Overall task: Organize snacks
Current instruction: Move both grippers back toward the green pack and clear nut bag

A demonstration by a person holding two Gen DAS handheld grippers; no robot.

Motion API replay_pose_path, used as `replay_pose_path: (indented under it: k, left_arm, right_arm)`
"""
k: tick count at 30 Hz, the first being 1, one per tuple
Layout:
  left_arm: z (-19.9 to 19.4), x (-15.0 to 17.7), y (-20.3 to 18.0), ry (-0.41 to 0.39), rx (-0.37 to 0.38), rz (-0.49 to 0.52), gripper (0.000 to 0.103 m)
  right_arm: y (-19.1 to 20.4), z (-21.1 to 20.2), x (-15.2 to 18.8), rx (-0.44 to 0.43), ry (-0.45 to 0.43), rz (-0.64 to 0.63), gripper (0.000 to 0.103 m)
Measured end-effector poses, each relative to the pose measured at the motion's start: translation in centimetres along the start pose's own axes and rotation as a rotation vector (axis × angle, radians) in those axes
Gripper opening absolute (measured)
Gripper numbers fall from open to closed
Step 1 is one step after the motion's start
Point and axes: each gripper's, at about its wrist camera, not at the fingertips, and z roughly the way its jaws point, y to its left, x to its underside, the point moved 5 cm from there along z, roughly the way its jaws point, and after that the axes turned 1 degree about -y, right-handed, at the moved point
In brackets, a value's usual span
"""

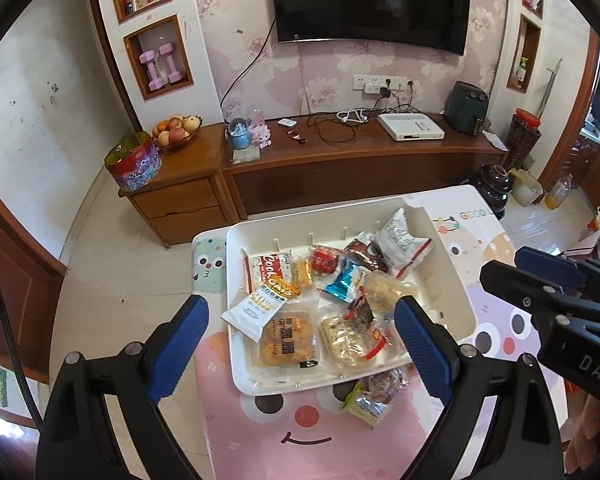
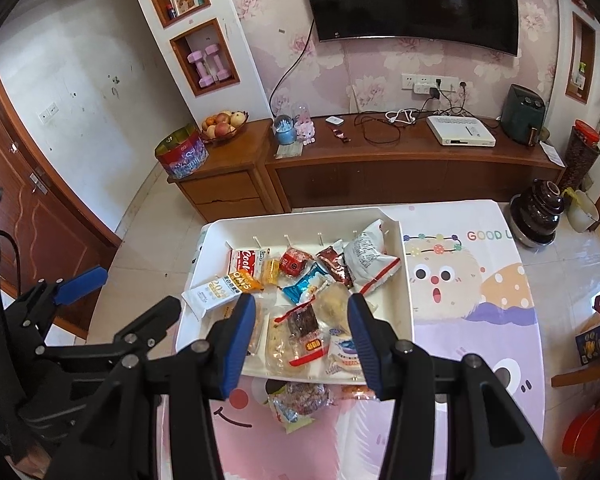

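A white tray (image 1: 236, 252) (image 2: 404, 280) on the cartoon-print table holds several wrapped snacks: a white-and-red crisp bag (image 1: 400, 240) (image 2: 370, 258), a blue packet (image 1: 346, 282) (image 2: 302, 286), a red packet (image 1: 325, 260) (image 2: 296, 262), clear-wrapped cakes (image 1: 286, 340). Two loose snacks (image 1: 374, 396) (image 2: 298, 400) lie on the table just in front of the tray. My left gripper (image 1: 302, 344) hangs open above the tray's near edge, nothing between its fingers. My right gripper (image 2: 302, 340) is also open and empty over the tray's near part; it shows at the right in the left wrist view (image 1: 540, 284).
The table (image 1: 300, 440) (image 2: 480, 320) has bare room to the right of the tray. Beyond it are tiled floor, a wooden TV cabinet (image 1: 340, 160) with a fruit bowl (image 1: 176, 130), and a dark pot (image 2: 538, 208) on the floor at right.
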Motion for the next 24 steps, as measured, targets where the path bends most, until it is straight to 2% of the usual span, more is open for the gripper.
replay_pose_path:
  k: [8, 13, 19, 24]
  left_arm:
    - [-2.7, 1.5, -0.9, -0.045, 0.048, 0.009, 0.094]
    - [-3.6, 3.3, -1.5, -0.043, 0.079, 0.017, 0.094]
    - [-2.5, 7.6, -2.9, 0.022, 0.109, 0.07, 0.094]
    - [1.0, 12.2, -4.2, 0.118, 0.145, 0.124, 0.094]
  right_arm:
    - [-1.3, -2.3, 1.9, 0.007, -0.031, 0.001, 0.048]
    - [-2.2, -2.9, 3.9, -0.005, -0.023, 0.019, 0.048]
    - [-3.5, -2.5, 6.7, -0.007, 0.002, 0.053, 0.048]
    - [-4.6, -0.3, 9.3, -0.011, 0.065, 0.095, 0.048]
